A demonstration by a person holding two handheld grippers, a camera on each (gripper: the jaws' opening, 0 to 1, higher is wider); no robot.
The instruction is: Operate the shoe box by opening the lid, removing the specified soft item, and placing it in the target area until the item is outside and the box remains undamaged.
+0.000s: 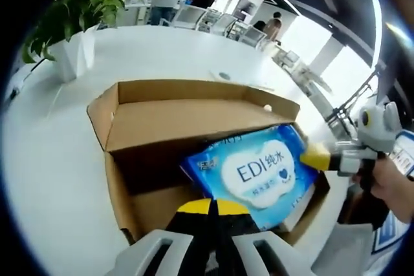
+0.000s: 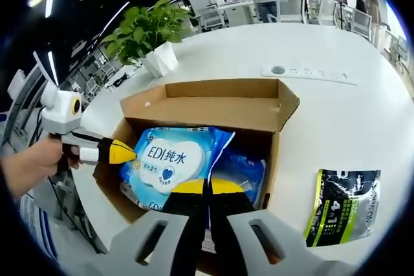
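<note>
Wipes pack (image 2: 169,159), soft, light and slippery, is being pinched inside the open shoe box (image 2: 223,113) by both grippers: left gripper (image 2: 126,153) at one edge, right gripper (image 2: 207,189) at the near edge, jaws pressed together.

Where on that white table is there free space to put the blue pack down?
Bare table lies between the box and the power strip, and beyond the strip. The green pouch takes the near right. Inside the box is crowded with the blue pack.

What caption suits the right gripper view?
Both tongs grip a blue wipes pack over an open cardboard box.
</note>
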